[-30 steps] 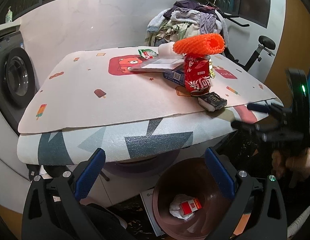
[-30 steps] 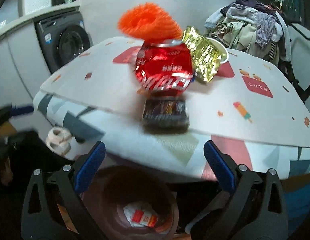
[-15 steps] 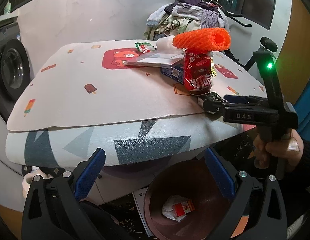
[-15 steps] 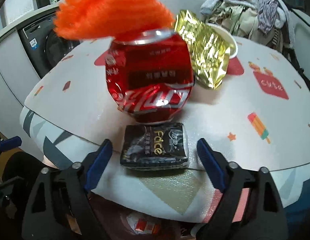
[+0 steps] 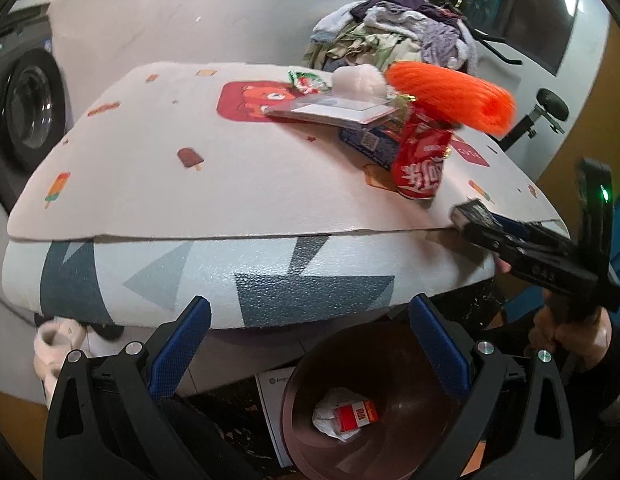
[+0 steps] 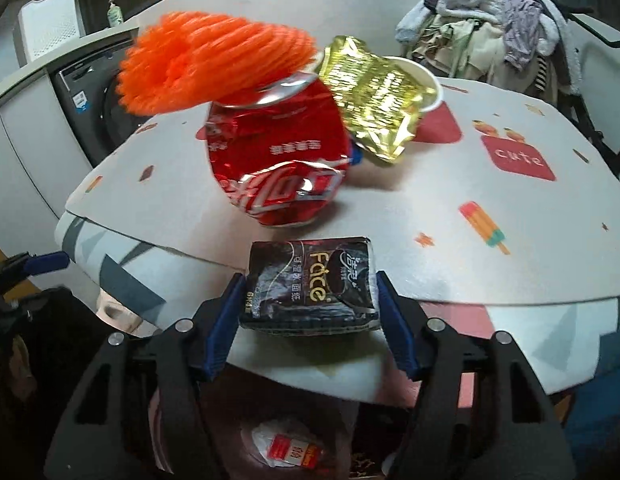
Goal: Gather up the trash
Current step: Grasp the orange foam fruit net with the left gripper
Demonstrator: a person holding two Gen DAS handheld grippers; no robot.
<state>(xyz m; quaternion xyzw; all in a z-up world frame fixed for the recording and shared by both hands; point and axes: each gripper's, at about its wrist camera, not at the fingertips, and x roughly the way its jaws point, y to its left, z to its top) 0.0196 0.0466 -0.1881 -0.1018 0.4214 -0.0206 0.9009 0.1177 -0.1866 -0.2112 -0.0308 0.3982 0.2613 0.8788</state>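
Tissue pack [image 6: 310, 286] now between closing jaws

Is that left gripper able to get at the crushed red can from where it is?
Probably yes: the left gripper hangs open below the table edge, and bare mat lies before the red can.

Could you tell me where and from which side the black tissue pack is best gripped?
Grip the tissue pack across its two short sides, coming level from the table's near edge. It lies flat there, overhanging slightly, and the right hand-held gripper, jaws closing, already straddles it.
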